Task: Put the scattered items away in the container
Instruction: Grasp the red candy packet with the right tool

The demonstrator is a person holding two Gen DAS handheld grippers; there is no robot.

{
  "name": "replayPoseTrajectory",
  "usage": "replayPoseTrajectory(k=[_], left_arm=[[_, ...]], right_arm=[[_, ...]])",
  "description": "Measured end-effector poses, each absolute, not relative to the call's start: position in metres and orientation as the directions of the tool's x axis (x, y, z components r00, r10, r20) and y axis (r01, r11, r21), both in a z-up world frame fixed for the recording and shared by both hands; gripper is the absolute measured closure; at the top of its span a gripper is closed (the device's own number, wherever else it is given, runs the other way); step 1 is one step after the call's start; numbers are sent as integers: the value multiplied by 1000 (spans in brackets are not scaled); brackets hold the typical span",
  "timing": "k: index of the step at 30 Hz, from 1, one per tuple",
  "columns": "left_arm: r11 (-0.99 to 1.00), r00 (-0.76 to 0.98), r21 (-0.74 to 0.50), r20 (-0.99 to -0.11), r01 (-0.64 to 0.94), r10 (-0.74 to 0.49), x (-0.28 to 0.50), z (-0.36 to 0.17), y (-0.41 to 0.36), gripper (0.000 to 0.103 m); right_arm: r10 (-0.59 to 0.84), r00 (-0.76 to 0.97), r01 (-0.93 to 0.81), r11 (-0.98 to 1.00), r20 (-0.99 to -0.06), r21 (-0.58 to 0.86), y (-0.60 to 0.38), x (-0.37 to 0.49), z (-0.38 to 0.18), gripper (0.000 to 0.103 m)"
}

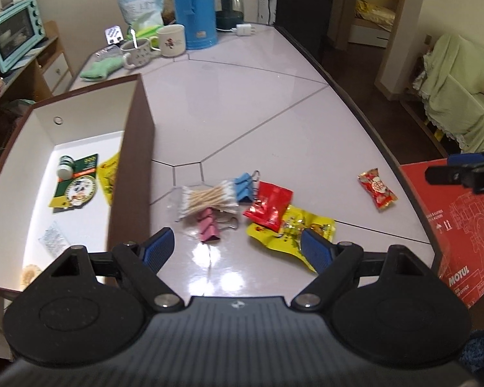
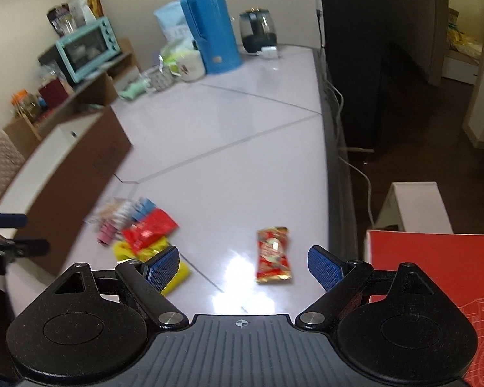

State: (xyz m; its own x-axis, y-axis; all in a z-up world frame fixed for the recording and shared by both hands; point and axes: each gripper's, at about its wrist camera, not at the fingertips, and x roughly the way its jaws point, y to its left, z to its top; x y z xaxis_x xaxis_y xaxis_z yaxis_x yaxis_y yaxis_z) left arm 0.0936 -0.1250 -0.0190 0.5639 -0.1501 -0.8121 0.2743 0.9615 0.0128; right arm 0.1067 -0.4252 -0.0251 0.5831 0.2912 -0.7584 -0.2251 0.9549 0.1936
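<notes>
Now both tongs hang open and empty above the table. Just ahead of the right tongs (image 2: 243, 266), between its fingers, lies the candy (image 2: 273, 254), long axis pointing away from them; the left tongs (image 1: 237, 251) are farther, facing the pile (image 1: 242, 203). Left of both, the box (image 1: 135, 148) holds a bottle (image 1: 65, 166), packets and a sachet.

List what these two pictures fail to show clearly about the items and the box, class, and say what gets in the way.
- Yellow packet in the box, left wrist view: the brown box wall hides part.
- Yellow snack bag: the red packet and a tong cover it.
- Pile of clips and swabs, right wrist view: motion blur.
- Red carton: cut by the edge.
</notes>
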Motion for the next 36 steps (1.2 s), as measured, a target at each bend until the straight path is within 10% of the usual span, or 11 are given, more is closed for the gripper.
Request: replayPoseTrajectory(k=[16,19,26,29,36], left_arm=[[973,490,-40,-859,227,-150,108,-57,-143,22],[977,475,-55,-867,208,-150,109,-66,-144,22],[980,446,-93,-880,177,-165,112,-88,-146,23],[978,433,-131,-881,165,-191,115,-96,-147,23],[962,410,-241,-870,131,-274,131,-117,-157,23]], right_arm=[[280,517,-323,939,-809,119,-415,160,-98,14],[269,505,-341,935,-820,96,-412,171,-109,43],[259,472,-366,927,-843,80,-412,182,-129,46],[241,484,-391,920,-841,38,-410,180,-132,72],[268,447,-426,902,-854,60,-415,177,-129,74]])
